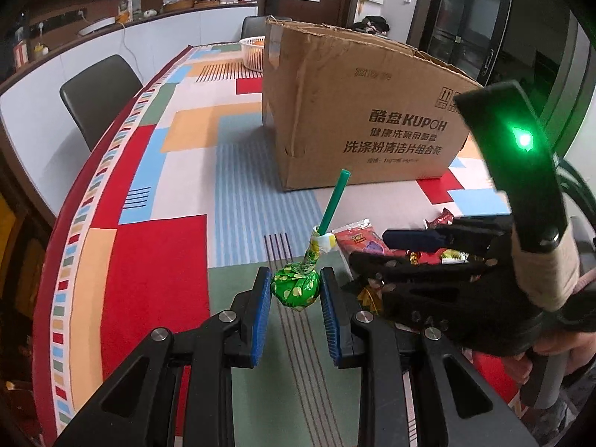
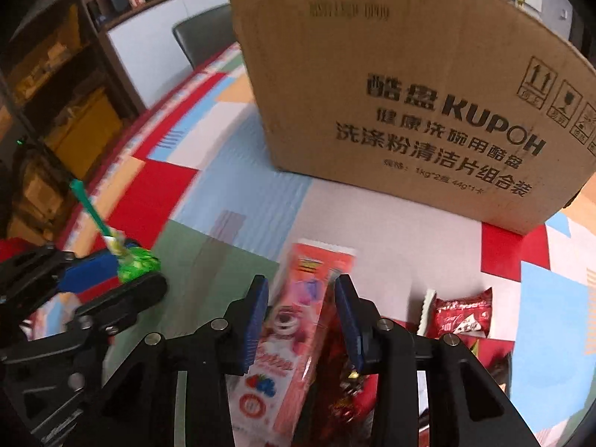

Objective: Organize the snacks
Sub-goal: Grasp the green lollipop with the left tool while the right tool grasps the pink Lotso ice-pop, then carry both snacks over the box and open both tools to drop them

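Left gripper (image 1: 294, 290) fingers are clamping a lollipop (image 1: 296, 290) above the desk (image 1: 156, 260), stick pointing toward the box (image 1: 357, 111); right gripper (image 2: 301, 316) fingers are straddling a pink packet (image 2: 298, 298) lying lengthwise between them, grip uncertain

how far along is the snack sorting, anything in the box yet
Done: nothing confirmed; the cardboard box shows only its outside, so its contents are hidden. In hand: the left gripper is shut on the green lollipop, and the right gripper has its pads around the pink snack packet, though a firm grip is unclear. Left: the red candy and other wrapped sweets still lie loose on the tablecloth.
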A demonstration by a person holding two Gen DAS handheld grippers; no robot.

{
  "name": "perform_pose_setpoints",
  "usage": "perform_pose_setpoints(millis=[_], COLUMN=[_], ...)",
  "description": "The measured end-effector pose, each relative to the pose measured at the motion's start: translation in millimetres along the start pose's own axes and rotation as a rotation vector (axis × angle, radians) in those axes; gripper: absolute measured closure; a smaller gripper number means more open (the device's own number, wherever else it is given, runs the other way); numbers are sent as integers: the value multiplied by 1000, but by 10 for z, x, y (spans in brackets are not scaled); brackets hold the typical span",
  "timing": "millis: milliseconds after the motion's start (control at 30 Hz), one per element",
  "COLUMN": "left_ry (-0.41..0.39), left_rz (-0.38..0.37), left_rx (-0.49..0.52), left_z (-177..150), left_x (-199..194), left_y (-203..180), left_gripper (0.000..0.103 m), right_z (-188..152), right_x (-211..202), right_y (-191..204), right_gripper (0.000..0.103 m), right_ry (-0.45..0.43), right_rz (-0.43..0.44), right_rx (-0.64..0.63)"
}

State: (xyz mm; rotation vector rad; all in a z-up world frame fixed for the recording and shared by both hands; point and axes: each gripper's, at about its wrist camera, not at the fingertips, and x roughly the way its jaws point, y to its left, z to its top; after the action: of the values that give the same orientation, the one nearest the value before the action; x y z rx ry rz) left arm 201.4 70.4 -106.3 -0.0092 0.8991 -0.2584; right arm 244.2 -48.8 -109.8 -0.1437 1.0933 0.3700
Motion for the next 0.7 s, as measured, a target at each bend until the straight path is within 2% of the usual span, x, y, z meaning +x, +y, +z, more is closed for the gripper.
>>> perform_pose_setpoints(millis=[133,333,700], left_ry=[-1,-23,-114], left_rz=[-9,-6,-24], left_rx=[-8,-16,-5], left_z=[41,93,202], left_x=[37,-48,-469], left_y=[-18,-46,-240], left_gripper=[77,77,77], right_z=[5,-20,-158], right_x=[102,67,-658], right_y=[-11,18,-111], right_gripper=[65,75,75], right_ry=[19,-1,-171], right_rz=[0,-15,3], right_rx=[4,-6,40])
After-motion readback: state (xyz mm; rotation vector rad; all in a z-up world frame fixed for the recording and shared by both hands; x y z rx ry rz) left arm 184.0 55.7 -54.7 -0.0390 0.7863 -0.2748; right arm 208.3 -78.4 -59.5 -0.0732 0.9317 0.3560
